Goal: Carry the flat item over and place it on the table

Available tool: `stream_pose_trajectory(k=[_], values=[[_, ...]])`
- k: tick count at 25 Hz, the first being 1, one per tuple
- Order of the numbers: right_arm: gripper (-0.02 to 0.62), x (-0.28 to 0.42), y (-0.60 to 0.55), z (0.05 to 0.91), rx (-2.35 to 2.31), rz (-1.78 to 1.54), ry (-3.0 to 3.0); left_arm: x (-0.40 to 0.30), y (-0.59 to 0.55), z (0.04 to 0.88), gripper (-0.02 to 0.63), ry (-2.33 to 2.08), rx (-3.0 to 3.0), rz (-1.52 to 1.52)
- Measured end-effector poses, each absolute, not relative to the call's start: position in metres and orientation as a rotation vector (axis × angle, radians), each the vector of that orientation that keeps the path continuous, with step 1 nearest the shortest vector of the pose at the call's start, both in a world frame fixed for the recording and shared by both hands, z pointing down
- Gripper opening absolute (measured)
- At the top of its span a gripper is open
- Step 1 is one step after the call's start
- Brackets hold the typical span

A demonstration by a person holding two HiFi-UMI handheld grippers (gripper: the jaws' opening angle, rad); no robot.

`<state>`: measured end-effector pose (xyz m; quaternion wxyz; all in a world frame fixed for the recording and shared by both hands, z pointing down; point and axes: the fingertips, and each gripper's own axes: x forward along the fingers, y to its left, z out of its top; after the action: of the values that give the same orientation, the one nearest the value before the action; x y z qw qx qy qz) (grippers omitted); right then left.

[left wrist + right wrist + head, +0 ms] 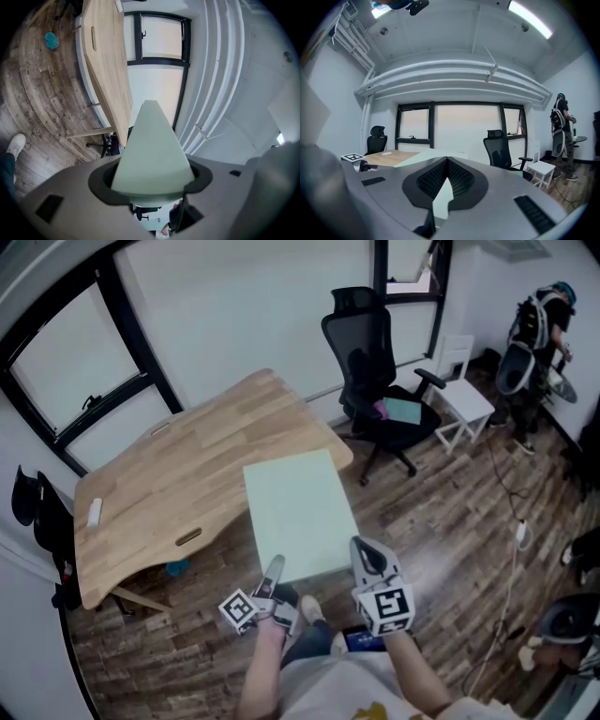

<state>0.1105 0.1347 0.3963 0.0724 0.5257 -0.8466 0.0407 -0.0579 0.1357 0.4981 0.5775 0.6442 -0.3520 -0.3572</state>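
The flat item is a pale green board, held level in front of me with its far corner over the near edge of the wooden table. My left gripper is shut on the board's near left edge, and my right gripper is shut on its near right corner. In the left gripper view the board runs out from between the jaws of the left gripper, with the table beyond. In the right gripper view a sliver of the board shows in the right gripper.
A black office chair stands just past the table's right end, with a white stool beside it. A person stands at the far right. A small white object lies on the table's left part. Cables cross the wooden floor.
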Motion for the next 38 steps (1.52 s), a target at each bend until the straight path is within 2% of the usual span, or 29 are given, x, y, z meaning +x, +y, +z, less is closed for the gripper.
stream_pose_trajectory(k=[24, 38], values=[[-0.003, 0.053, -0.017, 0.427, 1.54, 0.22, -2.505, -0.106, -0.013, 0.516, 0.284, -0.791, 1.479, -0.842], [-0.002, 0.03, -0.052, 0.427, 1.563, 0.178, -2.477, -0.121, -0.047, 0.517, 0.284, -0.751, 1.488, -0.82]])
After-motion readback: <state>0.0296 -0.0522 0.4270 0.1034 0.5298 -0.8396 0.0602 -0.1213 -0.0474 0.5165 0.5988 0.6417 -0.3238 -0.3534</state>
